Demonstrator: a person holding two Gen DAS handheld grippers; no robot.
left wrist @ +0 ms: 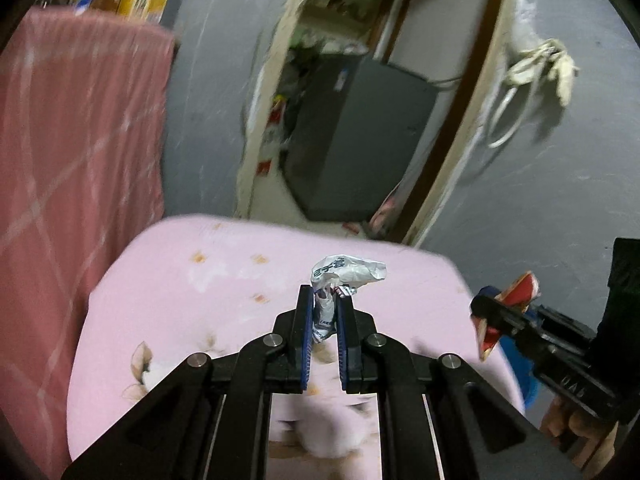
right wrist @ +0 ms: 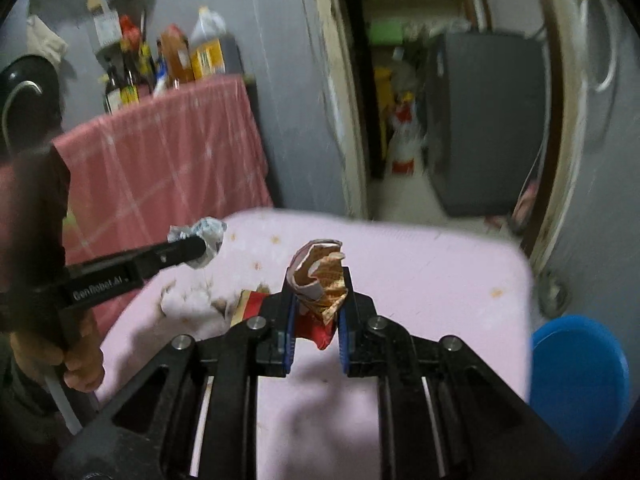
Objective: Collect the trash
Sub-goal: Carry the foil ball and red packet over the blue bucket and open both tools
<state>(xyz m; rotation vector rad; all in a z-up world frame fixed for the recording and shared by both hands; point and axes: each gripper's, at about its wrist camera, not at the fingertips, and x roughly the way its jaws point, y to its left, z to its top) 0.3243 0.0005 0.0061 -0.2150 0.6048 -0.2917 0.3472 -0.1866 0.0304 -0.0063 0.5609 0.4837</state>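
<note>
My left gripper [left wrist: 325, 294] is shut on a crumpled white wrapper [left wrist: 348, 272] with dark print, held up over the pink flowered cloth [left wrist: 192, 280]. From the right wrist view the same white wrapper [right wrist: 208, 236] sticks out of the left gripper [right wrist: 196, 246] at the left. My right gripper [right wrist: 316, 276] is shut on a crushed red and tan snack wrapper [right wrist: 320, 276], lifted above the cloth [right wrist: 420, 280]. That red wrapper [left wrist: 516, 292] and the right gripper [left wrist: 486, 312] also show at the right edge of the left wrist view. Another red and gold scrap [right wrist: 250, 306] lies on the cloth just left of my right fingers.
A blue bin [right wrist: 576, 384] stands at the lower right beside the pink cloth. A table under a red checked cloth [right wrist: 168, 156] carries bottles [right wrist: 176, 56] at the left. An open doorway [right wrist: 400, 120] with a grey cabinet [left wrist: 360, 136] lies ahead. A hand [right wrist: 80, 368] grips the left tool.
</note>
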